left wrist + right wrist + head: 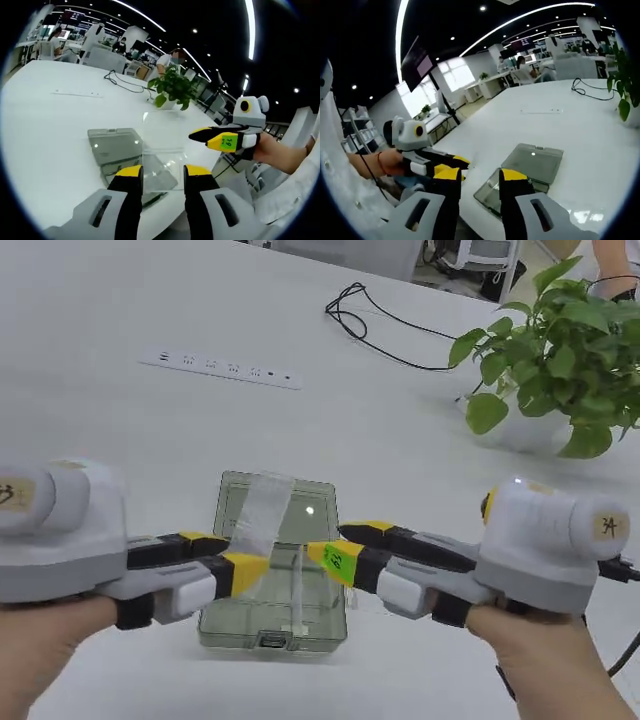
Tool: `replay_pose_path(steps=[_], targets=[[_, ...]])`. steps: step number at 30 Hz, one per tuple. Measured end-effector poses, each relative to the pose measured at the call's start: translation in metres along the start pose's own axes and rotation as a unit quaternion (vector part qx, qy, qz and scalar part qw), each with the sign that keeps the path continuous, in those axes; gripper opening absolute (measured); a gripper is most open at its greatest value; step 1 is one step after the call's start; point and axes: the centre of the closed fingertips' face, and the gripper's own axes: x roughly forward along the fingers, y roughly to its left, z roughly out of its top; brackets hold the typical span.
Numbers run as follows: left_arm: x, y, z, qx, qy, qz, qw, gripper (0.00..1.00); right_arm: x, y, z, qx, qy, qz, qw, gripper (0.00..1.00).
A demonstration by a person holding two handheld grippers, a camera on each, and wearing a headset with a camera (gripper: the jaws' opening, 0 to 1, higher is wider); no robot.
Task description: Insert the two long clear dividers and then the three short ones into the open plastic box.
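Clear flat plastic divider (265, 512) sits pinched across its width in the left gripper's (238, 552) fingers, long axis rising above the open smoke-grey plastic box (215, 625) just below; right gripper's (338, 542) fingers stand apart, empty, alongside.

Two hand-held grippers, the left hand-held gripper (232, 555) and the right hand-held gripper (347, 543), carried by two hands, a left hand (45, 650) and a right hand (545, 660)

One open plastic box (322, 625), with one lid

Two clear dividers: one raised (268, 505), one standing inside the box (297, 585)

One table (120, 440), and on it one white power strip (220, 369), one black cable (375, 328) and one potted plant (560, 350)

People at far desks (522, 64) in the gripper views are too small and blurred to count
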Motion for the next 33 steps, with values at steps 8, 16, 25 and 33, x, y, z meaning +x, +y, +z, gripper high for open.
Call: replay_pose_path(steps=[8, 16, 25, 33], targets=[[0.007, -0.011, 0.001, 0.009, 0.003, -0.015, 0.9998, 0.30, 0.012, 0.006, -0.006, 0.026, 0.010, 0.005, 0.9996, 0.18], [0.007, -0.013, 0.001, 0.020, 0.007, -0.017, 0.9996, 0.30, 0.017, 0.007, -0.007, 0.040, 0.012, 0.000, 0.9991, 0.14], [0.008, -0.013, 0.003, 0.026, 0.004, -0.016, 0.9995, 0.30, 0.020, 0.008, -0.008, 0.067, 0.008, -0.011, 0.9977, 0.08], [0.010, -0.015, -0.002, 0.018, 0.010, -0.023, 0.9995, 0.31, 0.021, 0.007, -0.008, 0.066, 0.011, -0.021, 0.9975, 0.06]])
